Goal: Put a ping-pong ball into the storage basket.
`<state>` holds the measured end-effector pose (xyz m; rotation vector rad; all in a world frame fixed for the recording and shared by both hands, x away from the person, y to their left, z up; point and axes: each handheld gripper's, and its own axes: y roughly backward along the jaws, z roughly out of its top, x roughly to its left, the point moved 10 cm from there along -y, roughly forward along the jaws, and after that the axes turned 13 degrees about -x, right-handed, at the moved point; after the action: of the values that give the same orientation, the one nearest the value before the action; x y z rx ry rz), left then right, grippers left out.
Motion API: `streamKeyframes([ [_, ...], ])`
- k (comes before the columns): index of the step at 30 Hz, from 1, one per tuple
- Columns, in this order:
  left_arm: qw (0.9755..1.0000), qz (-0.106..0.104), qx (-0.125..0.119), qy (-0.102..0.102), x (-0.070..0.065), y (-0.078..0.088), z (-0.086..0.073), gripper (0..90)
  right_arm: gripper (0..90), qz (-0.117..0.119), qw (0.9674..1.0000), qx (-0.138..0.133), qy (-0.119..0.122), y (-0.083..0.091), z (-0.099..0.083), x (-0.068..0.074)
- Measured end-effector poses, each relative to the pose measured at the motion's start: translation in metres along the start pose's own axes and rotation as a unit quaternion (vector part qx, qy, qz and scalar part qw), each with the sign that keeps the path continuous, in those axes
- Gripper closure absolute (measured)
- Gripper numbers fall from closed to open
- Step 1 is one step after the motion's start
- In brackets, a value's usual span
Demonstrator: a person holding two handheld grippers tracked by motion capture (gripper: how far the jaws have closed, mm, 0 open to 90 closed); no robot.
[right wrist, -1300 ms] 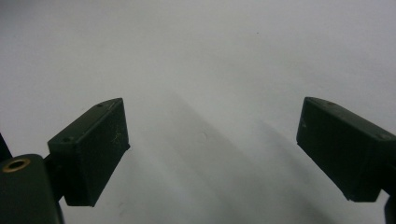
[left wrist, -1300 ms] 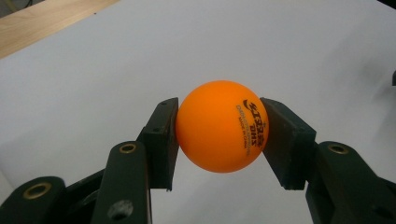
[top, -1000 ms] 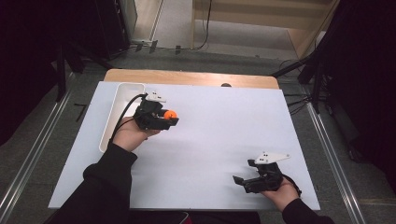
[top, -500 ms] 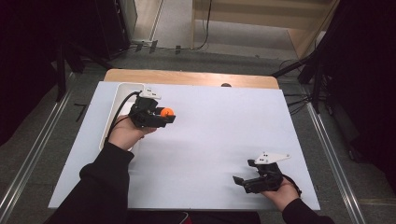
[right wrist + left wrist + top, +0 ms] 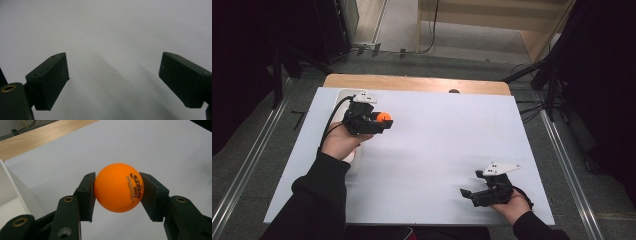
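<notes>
2 pads of the left hand-held gripper (image 5: 117, 192) pinch the orange ball (image 5: 118, 188) across its middle: light, smooth, hollow-looking, so likely slippery and easily dented.

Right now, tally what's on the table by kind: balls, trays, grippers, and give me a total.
Orange ball: 1, clamped in the left gripper
White tray: 1, at the table's left edge
Grippers: 2, counting the right gripper, open with nothing between its jaws
Total: 4

A white sheet (image 5: 437, 150) covers the wooden table (image 5: 412, 82), with a white tray (image 5: 343, 95) at the sheet's far-left corner.
</notes>
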<state>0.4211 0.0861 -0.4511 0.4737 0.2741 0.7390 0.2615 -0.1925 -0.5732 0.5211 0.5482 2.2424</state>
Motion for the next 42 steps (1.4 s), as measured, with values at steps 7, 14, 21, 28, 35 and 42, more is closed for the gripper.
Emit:
streamKeyframes([
  [7, 0.9999, 0.011, -0.003, 0.011, 0.007, 0.006, 0.002, 50.0, 7.8, 0.003, 1.0, 0.002, 0.003, -0.001, 0.0, 0.0],
  [14, 0.9994, 0.022, -0.011, 0.025, 0.016, 0.011, 0.005, 49.9, 7.8, 0.003, 1.0, 0.003, 0.001, -0.001, 0.0, 0.001],
  [21, 0.9988, 0.035, -0.013, 0.032, 0.022, 0.015, 0.006, 49.9, 7.8, 0.004, 1.0, 0.003, 0.001, -0.001, 0.0, 0.001],
  [28, 0.9981, 0.048, -0.016, 0.035, 0.027, 0.019, 0.007, 49.9, 7.8, 0.003, 1.0, 0.004, 0.002, -0.001, 0.0, 0.001],
  [35, 0.9977, 0.052, -0.02, 0.038, 0.031, 0.021, 0.008, 50.0, 7.8, 0.003, 1.0, 0.004, 0.002, -0.001, 0.0, 0.001],
  [42, 0.9973, 0.058, -0.023, 0.039, 0.035, 0.024, 0.009, 50.0, 7.8, 0.003, 1.0, 0.004, 0.001, 0.0, 0.0, 0.001],
])
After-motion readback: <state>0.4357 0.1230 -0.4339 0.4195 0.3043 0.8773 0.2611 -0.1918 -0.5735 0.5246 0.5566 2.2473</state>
